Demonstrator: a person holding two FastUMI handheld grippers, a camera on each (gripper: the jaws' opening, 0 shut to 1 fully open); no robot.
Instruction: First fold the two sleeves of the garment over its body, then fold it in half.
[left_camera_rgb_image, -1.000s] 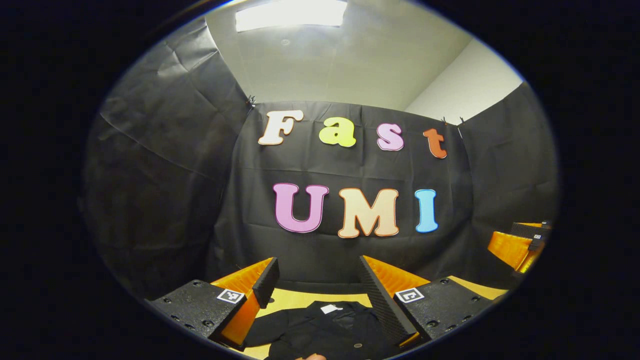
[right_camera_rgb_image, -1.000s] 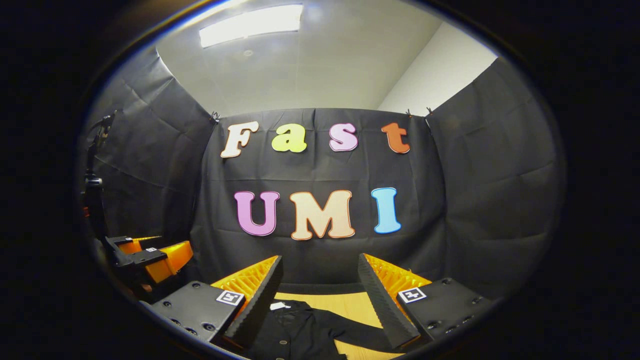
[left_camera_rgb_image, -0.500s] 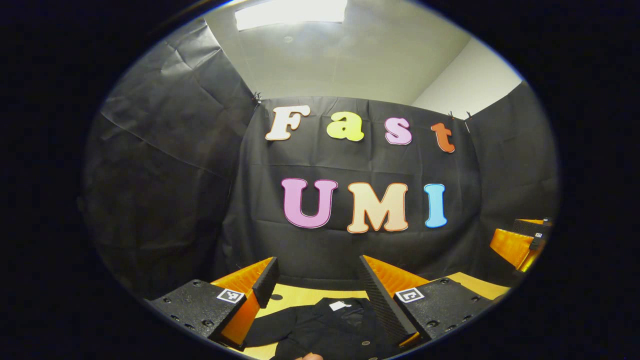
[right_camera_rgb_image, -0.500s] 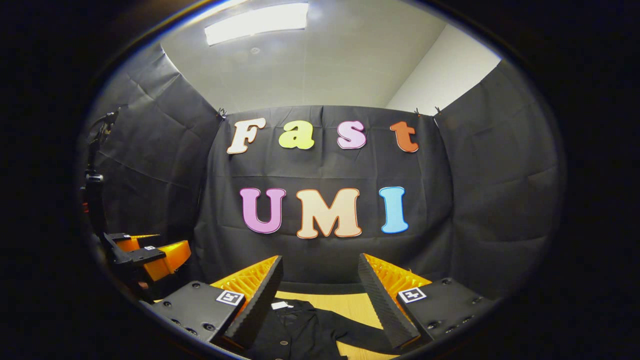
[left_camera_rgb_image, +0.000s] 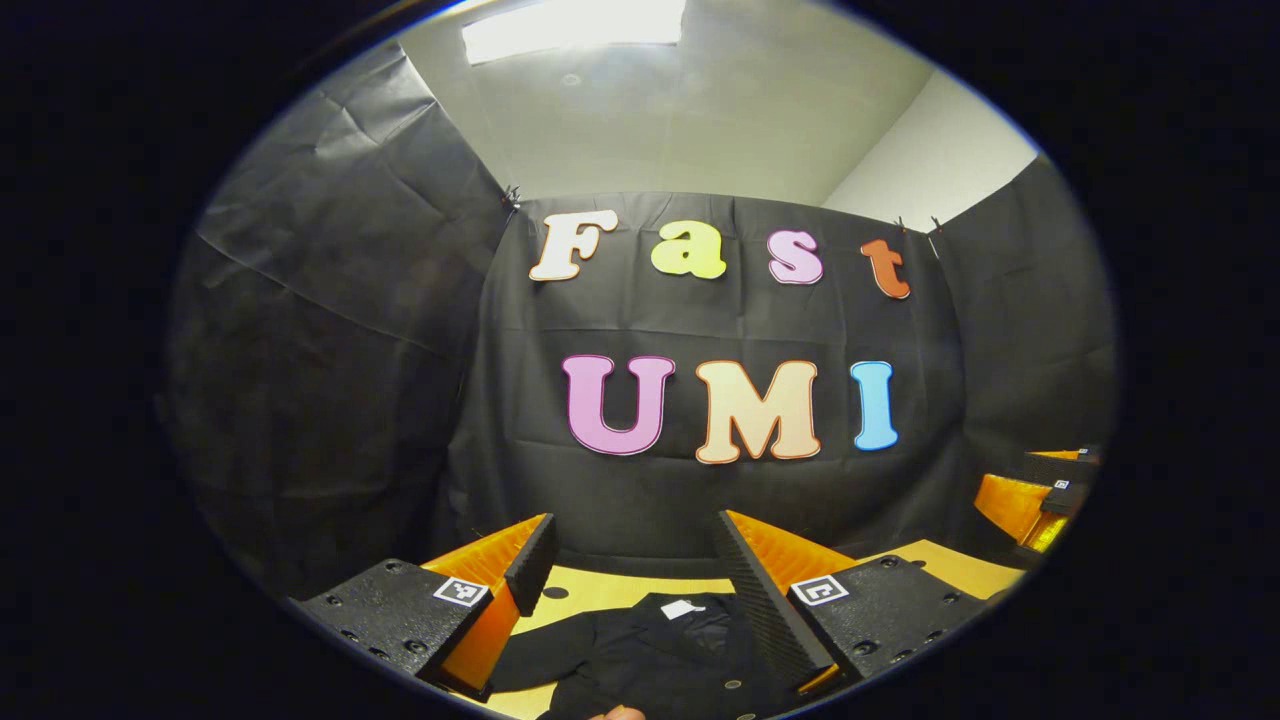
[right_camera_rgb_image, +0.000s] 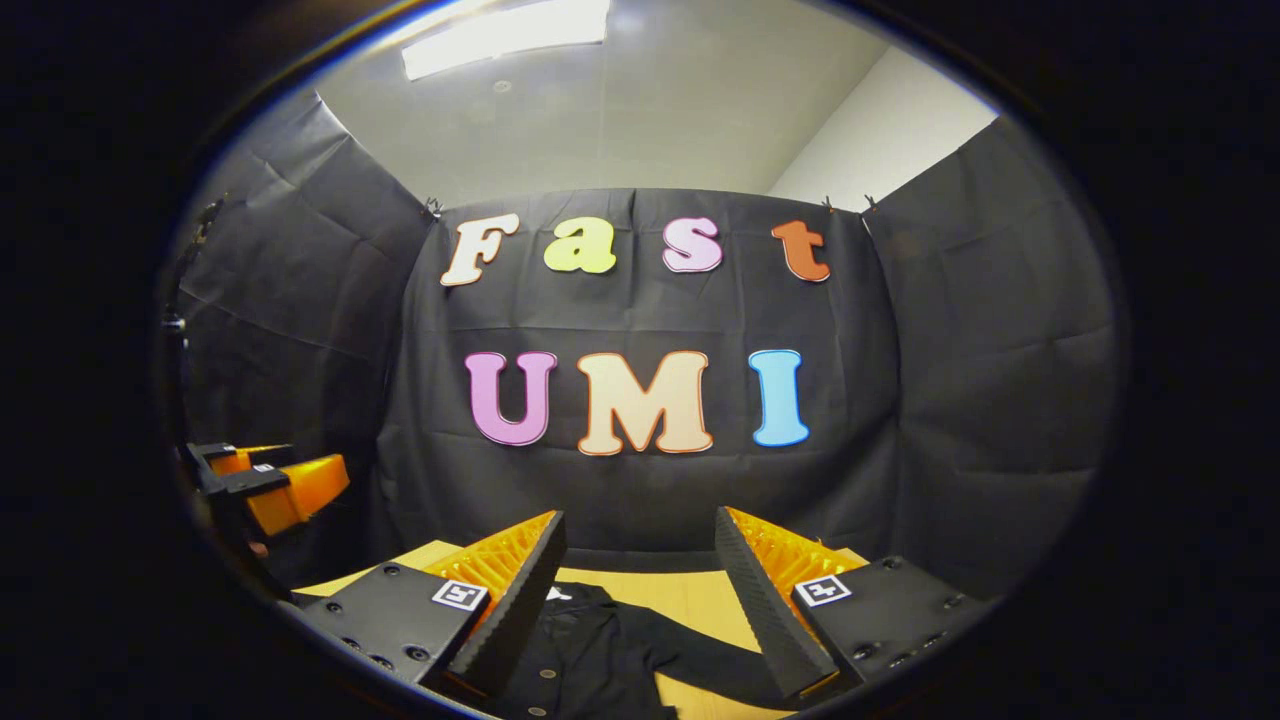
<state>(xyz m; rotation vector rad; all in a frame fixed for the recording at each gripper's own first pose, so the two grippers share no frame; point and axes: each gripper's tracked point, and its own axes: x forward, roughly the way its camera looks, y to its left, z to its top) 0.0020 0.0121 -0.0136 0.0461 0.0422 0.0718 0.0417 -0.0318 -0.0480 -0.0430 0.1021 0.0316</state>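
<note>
A black buttoned garment (left_camera_rgb_image: 650, 660) with a small white neck tag lies flat on the light wooden table (left_camera_rgb_image: 590, 592), low in the left gripper view. My left gripper (left_camera_rgb_image: 632, 555) hovers above it, open, nothing between its fingers. In the right gripper view the same garment (right_camera_rgb_image: 590, 655) stretches one sleeve (right_camera_rgb_image: 700, 655) to the right across the table (right_camera_rgb_image: 690, 595). My right gripper (right_camera_rgb_image: 640, 555) is held above it, open and empty. The left gripper (right_camera_rgb_image: 265, 485) shows at the far left of the right gripper view, and the right gripper (left_camera_rgb_image: 1035, 495) at the far right of the left gripper view.
Black cloth walls close the booth behind and on both sides. A thin black stand (right_camera_rgb_image: 185, 330) rises at the left edge of the right gripper view. A fingertip (left_camera_rgb_image: 620, 713) peeks in at the bottom of the left gripper view.
Both views have tilted down a little, more so the right one, so more table and garment show. The other gripper sits slightly differently in each view. Both stay open.
</note>
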